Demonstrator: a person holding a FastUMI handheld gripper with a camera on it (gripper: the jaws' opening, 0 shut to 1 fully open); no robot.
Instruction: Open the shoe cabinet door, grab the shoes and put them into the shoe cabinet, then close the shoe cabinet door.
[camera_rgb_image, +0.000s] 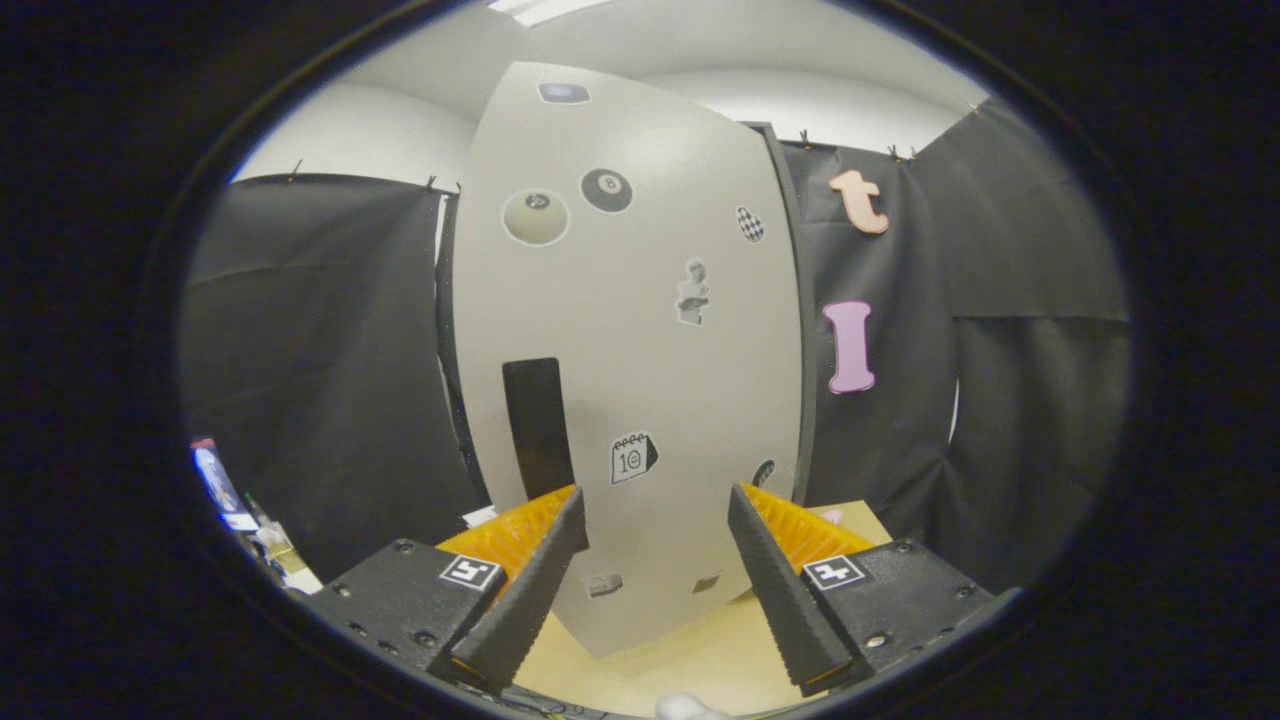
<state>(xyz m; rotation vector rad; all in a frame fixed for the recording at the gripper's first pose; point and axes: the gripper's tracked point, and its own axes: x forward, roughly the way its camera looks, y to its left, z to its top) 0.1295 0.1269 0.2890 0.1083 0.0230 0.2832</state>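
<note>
The shoe cabinet stands straight ahead, a tall pale grey box with a flat door covered in small stickers. A black vertical handle strip sits low on the door's left side, just beyond my left fingertip. The door looks shut flush with the dark frame edge on its right. My gripper is open, its fingers spread wide with nothing between them, pointing at the lower part of the door.
The cabinet rests on a light wooden table. Black cloth walls hang on both sides and behind. Some small clutter lies off the table's left side. A small white object peeks up below the fingers.
</note>
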